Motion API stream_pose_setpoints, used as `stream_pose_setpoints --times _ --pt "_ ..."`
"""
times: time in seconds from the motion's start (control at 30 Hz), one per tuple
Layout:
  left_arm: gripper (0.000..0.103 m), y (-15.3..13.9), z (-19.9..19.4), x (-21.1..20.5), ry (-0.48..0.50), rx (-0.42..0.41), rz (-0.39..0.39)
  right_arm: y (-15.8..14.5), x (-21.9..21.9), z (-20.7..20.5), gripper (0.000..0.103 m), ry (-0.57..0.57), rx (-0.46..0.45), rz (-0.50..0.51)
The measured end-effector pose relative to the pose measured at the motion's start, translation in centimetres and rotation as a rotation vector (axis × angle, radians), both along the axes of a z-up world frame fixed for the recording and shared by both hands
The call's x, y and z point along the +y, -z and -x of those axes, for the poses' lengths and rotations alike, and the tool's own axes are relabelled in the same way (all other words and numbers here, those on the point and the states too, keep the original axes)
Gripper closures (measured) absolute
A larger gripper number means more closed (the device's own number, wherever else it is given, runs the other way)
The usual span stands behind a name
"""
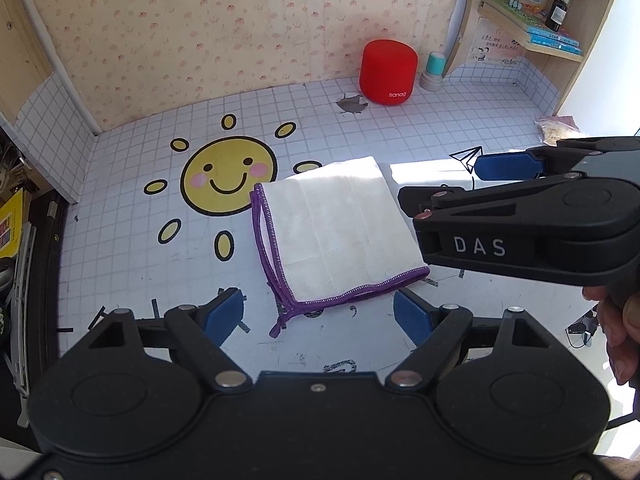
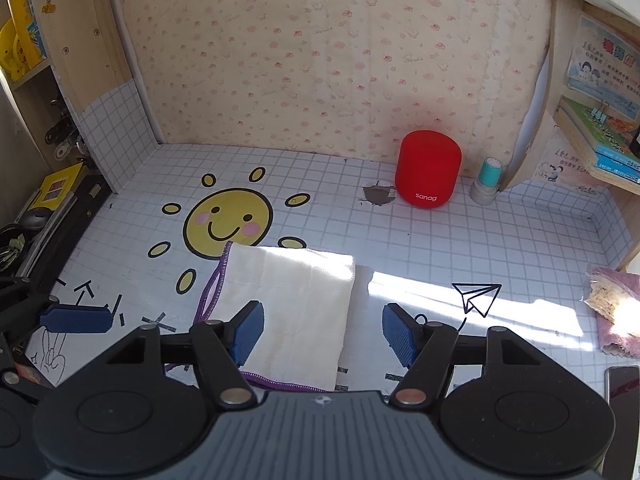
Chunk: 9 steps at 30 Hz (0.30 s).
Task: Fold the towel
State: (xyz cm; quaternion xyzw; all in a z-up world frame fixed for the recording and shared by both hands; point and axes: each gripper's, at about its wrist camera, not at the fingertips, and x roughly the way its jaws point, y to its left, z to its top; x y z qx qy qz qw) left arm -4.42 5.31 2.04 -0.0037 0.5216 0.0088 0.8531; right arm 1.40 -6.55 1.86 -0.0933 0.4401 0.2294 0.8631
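A wooden shelf (image 1: 548,46) stands at the far right of the sun sticker (image 1: 229,176); it holds a stack of books (image 1: 554,38) with a small dark dropper bottle (image 1: 557,8) upright on top of them. No other holder is in plain sight.

The towel (image 1: 336,236) lies flat on the tiled surface (image 1: 400,120), just right of the sun sticker and overlapping one of its lower rays. It is cream-white, folded into a neat squarish pad of several layers, with purple stitched edging stacked along its left and near sides and a loose purple loop trailing from the near-left corner. Faint crease lines cross it, and sunlight falls across its far part.

The left claw (image 1: 320,314) hangs over the towel's near corner, fingers spread apart, nothing between them. The right claw (image 2: 322,332) hovers over the towel's right edge, also spread, gripping nothing. A red speaker (image 1: 388,70) sits well behind the sun, to its right.
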Motion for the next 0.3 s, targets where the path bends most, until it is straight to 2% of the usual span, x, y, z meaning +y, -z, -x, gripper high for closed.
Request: stream_pose_setpoints --times 0.3 --pt "0.020 0.11 -0.07 0.15 0.001 0.008 0.004 0.19 0.73 0.44 0.038 -0.031 -0.036 0.055"
